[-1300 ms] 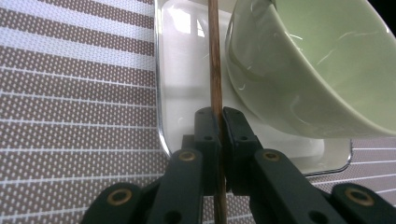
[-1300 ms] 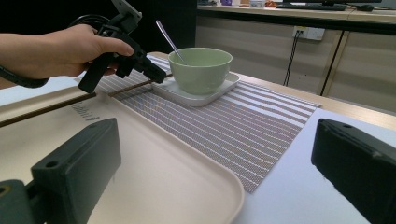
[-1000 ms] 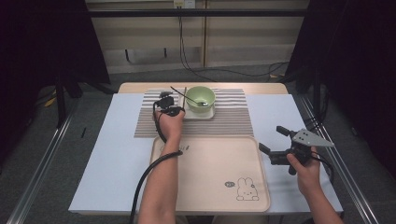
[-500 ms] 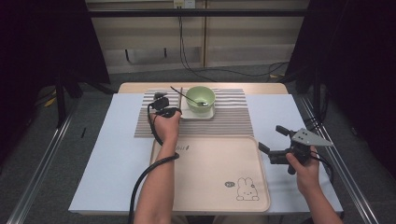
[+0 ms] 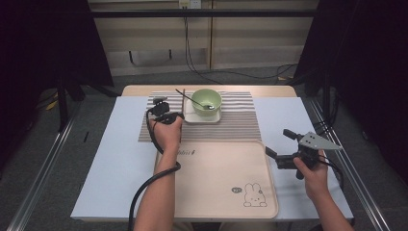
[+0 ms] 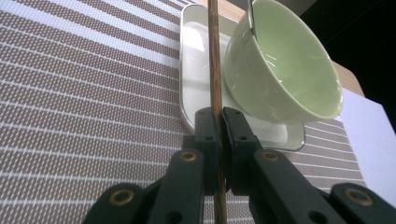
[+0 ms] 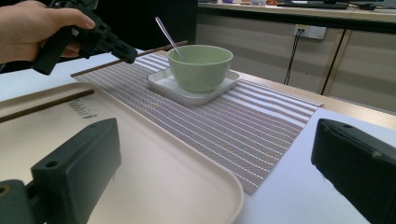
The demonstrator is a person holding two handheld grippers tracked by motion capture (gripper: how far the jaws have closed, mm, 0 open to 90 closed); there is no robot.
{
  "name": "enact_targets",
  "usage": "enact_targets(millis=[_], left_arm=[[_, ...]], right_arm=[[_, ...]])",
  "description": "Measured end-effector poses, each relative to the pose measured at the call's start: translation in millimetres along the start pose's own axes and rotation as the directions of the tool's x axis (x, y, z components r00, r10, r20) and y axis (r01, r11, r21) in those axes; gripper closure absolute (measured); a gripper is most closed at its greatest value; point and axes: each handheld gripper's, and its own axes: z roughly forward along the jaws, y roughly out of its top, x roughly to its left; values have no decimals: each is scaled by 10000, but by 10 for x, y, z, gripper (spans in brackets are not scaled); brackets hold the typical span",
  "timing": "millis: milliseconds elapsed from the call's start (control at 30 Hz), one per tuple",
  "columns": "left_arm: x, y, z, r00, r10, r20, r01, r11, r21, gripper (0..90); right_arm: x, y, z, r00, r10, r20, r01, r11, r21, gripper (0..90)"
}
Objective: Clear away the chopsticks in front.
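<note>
2 chopsticks: 1 [image 6: 215, 70] in the left claw [image 6: 221, 122], 1 [image 7: 44, 106] on the tray [image 7: 154, 186].

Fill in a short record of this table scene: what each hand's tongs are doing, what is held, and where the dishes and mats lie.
left tongs: shut on thin brown wooden chopstick
right tongs: open, holding nothing, at the tray's right edge
pale green round bowl: on white square plate, metal spoon inside
plate: on striped woven placemat
beige rabbit-print tray: nearer the person, a second chopstick lying on it
</note>
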Motion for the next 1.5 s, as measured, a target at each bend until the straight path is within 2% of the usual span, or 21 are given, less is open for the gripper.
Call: enact_targets(millis=[67,100,200,233,267,400,500,700,867,900,967,1133,1300,1333,1500], left_arm=[[12,-20,-44,9999,153,-9,-153,9999,5,859],[22,-41,-94,9998,161,-137,-164,9997,-175,858],[47,-54,-138,10000,41,-76,-43,9998,-182,858],[55,-57,-158,9997,132,-198,-135,9998,-158,858],[63,-64,-180,9998,35,-201,-40,9997,-241,859],[94,-91,-283,9998,83,-155,-87,9996,-286,858],[122,-154,-379,9999,-102,-69,99,9993,-350,858],[151,-228,-502,9999,32,-103,-36,9994,-344,858],[236,-309,-664,10000,-54,56,56,9992,-403,858],[247,-321,-690,9996,-227,180,236,9986,-468,858],[266,-338,-746,9996,-236,152,243,9985,-493,859],[311,-376,-824,9996,-191,197,202,9983,-551,859],[394,-462,-867,9994,-336,106,341,9983,-476,859],[412,-480,-877,9989,-399,226,409,9981,-468,858],[465,-555,-889,9984,-488,290,500,9979,-421,859]], right_arm=[[-3,-1,3,10000,-23,-11,23,10000,52,12],[-6,0,5,10000,-16,15,16,10000,33,12],[-1,0,10,10000,95,25,-95,10000,-19,12],[1,0,9,10000,69,50,-69,10000,-34,12],[3,-1,4,10000,56,7,-56,10000,13,12],[0,1,-10,10000,44,38,-44,10000,23,12],[6,0,-4,10000,23,-14,-23,10000,3,12],[7,5,-1,10000,62,6,-62,10000,-17,12],[18,19,34,10000,-42,-23,43,10000,38,12],[20,17,41,9998,-166,-91,166,9998,67,12],[29,17,47,9998,-160,-88,161,9998,85,12],[42,17,54,9999,-122,-85,122,9999,91,12],[56,20,57,9998,-125,-169,127,9999,87,12],[58,19,57,9998,-153,-155,155,9998,88,12],[65,20,45,9998,-122,-127,123,9999,99,12]])
